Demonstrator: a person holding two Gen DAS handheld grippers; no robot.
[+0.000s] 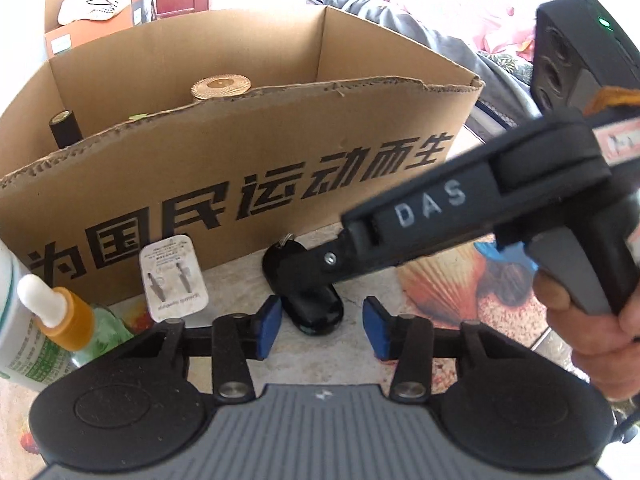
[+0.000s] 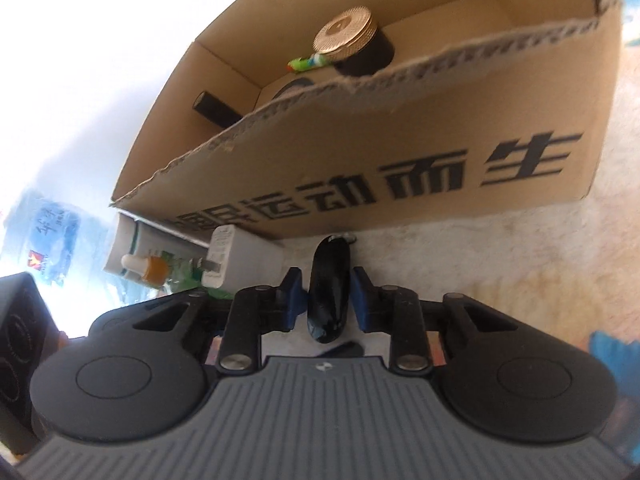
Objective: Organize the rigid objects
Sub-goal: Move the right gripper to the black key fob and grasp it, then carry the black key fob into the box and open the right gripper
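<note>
A glossy black key fob (image 2: pixel 328 292) lies on the table in front of a cardboard box (image 2: pixel 400 152). My right gripper (image 2: pixel 325 300) straddles the fob, its blue pads (image 2: pixel 362 300) close on either side with small gaps, so it is open. In the left wrist view the right gripper (image 1: pixel 320 264) reaches in from the right onto the fob (image 1: pixel 316 308). My left gripper (image 1: pixel 322 326) is open and empty just in front of the fob. The box (image 1: pixel 240 160) holds a gold-lidded black jar (image 2: pixel 352 44), a black cylinder (image 2: pixel 214 110) and a small green item (image 2: pixel 306 63).
A white plug adapter (image 1: pixel 174 276) lies left of the fob against the box. An orange dropper bottle (image 1: pixel 60 316), a green glass bottle (image 1: pixel 106 330) and a white-green tube (image 1: pixel 16 320) stand at the left. Grey clothing (image 1: pixel 420 28) lies behind the box. A shell-patterned cloth (image 1: pixel 452 284) covers the table.
</note>
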